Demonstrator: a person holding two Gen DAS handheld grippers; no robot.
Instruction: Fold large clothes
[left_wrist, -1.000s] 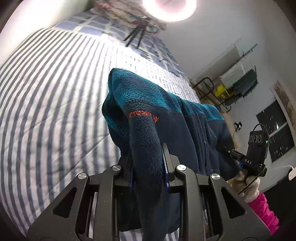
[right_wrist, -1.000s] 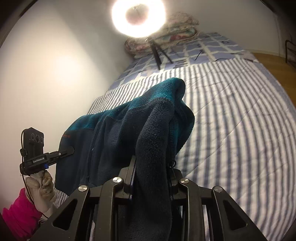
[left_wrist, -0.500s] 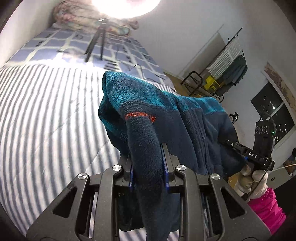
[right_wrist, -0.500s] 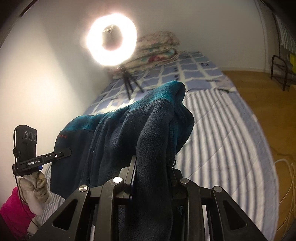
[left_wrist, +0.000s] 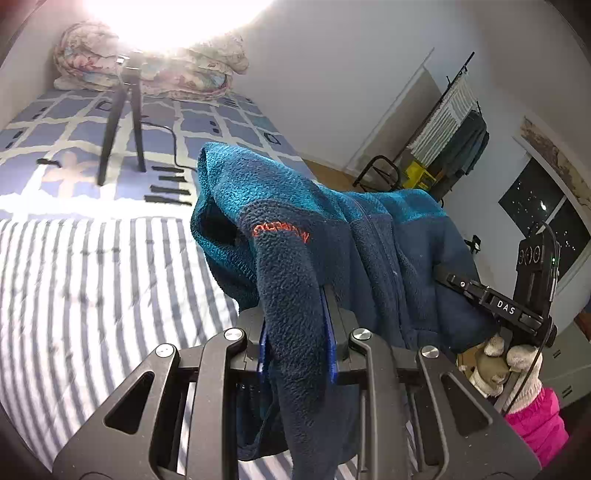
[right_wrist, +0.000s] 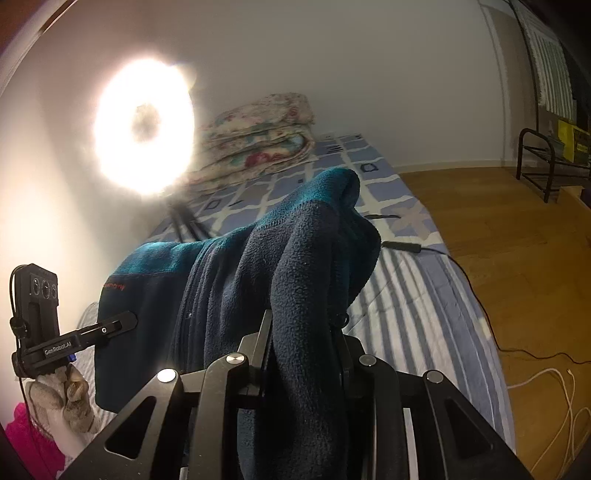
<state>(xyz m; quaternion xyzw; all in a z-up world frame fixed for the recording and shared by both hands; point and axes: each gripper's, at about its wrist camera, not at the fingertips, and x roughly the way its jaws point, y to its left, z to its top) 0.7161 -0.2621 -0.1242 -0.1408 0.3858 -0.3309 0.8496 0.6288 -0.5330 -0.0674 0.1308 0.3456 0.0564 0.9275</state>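
A dark navy and teal fleece jacket (left_wrist: 369, 251) with an orange logo hangs in the air between both grippers, above the striped bed (left_wrist: 92, 288). My left gripper (left_wrist: 295, 325) is shut on one bunched part of the fleece, which drapes over its jaws. My right gripper (right_wrist: 303, 343) is shut on the other bunched part of the jacket (right_wrist: 229, 280). The right gripper also shows in the left wrist view (left_wrist: 491, 302), and the left gripper shows in the right wrist view (right_wrist: 77, 339). The fingertips are hidden by cloth.
A ring light (right_wrist: 144, 125) on a tripod (left_wrist: 122, 122) stands on the bed's far end, with folded floral quilts (right_wrist: 258, 136) behind it. Cables (right_wrist: 480, 302) lie on the bed's edge and the wooden floor (right_wrist: 517, 240). A drying rack (left_wrist: 450, 122) stands by the door.
Both grippers have tilted up and lifted the jacket higher. The view now takes in the far end of the bed, the wall and the room instead of the striped sheet.
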